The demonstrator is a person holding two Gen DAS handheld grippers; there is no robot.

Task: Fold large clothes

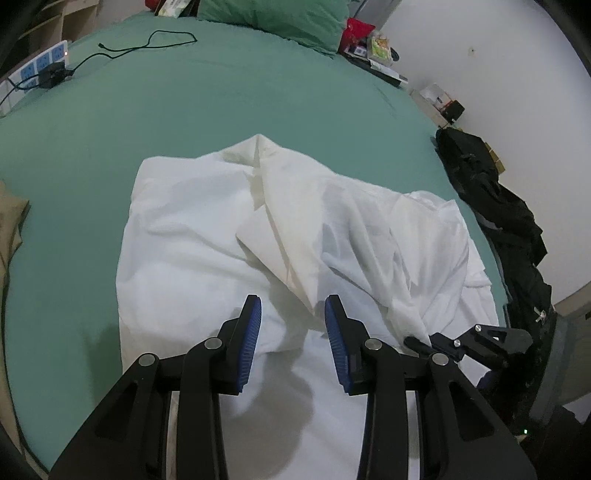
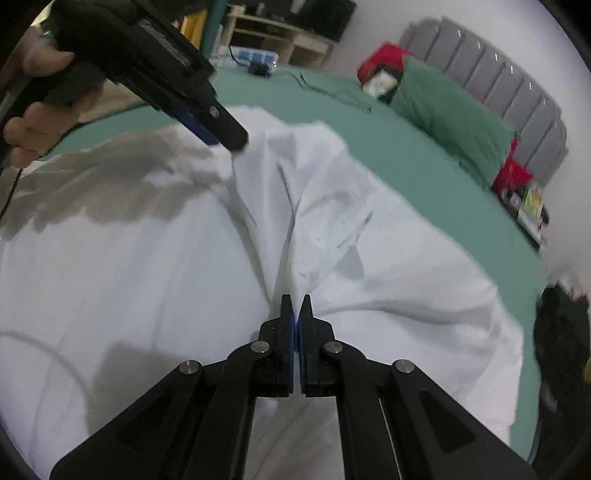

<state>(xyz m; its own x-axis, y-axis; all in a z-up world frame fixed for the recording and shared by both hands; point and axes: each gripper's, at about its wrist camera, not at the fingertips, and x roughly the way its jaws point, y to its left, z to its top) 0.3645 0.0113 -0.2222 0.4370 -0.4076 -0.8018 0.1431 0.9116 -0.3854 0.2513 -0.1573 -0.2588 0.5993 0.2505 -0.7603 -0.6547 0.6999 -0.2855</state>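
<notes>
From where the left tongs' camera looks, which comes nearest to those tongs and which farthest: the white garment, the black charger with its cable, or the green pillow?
1. White garment: right under the left tongs, spread on the bed.
2. Black charger: far off at the left edge of the green sheet, its cable trailing right.
3. Green pillow: farthest, at the head of the bed, top centre.

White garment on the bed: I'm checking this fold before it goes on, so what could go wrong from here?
1. The right gripper is shut on only a thin pinched ridge of the white garment; it may slip out when pulled.
2. The left gripper is open and holds nothing, so a one-sided pull could bunch the creased cloth further.
3. The garment's edge lies near the black clothes and could drag them.
</notes>
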